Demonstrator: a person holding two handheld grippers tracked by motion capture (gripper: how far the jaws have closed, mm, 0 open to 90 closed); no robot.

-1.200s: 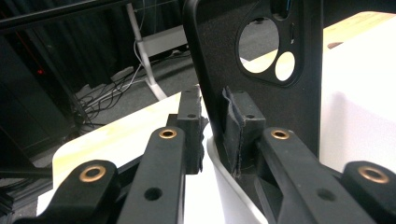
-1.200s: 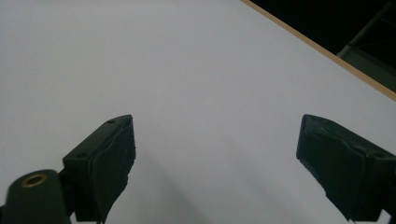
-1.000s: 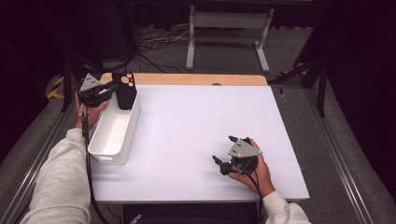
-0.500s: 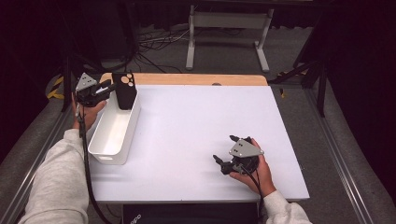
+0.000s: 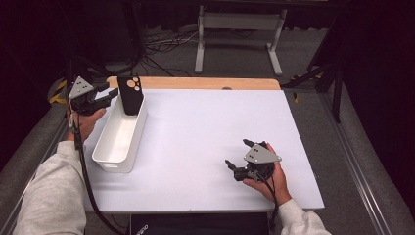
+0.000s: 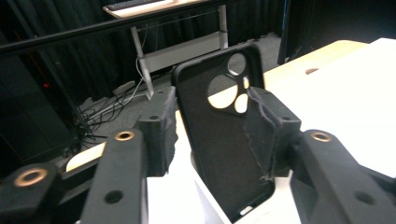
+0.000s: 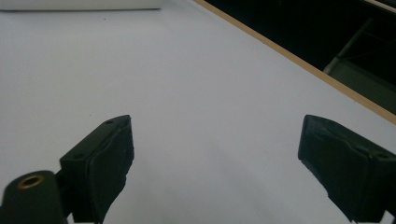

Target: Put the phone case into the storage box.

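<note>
A black phone case [image 5: 131,95] with round camera cut-outs stands upright against the far end of a white bin [image 5: 117,142]. My left gripper [image 5: 110,95] hovers just left of the bin's far end, pointing at the case. In the left gripper view the case [image 6: 219,140] rises between and just beyond the gripper [image 6: 215,123]. The jaws have just been opening, and the left pad [image 6: 161,126] stands clear of the case. My right gripper [image 5: 236,154] rests in a hand on the white table at the near right. It [image 7: 215,154] is open with nothing between its pads.
The white table top [image 5: 205,122] has a wooden strip [image 5: 195,82] along its far edge. A metal stand [image 5: 240,29] and cables lie on the floor beyond. The left gripper's cable [image 5: 80,161] trails down along a grey sleeve.
The left gripper's jaws have opened off the phone case and the hand has drawn back to the left and a little upward. The case stays standing in the bin. The right gripper is unmoved.
</note>
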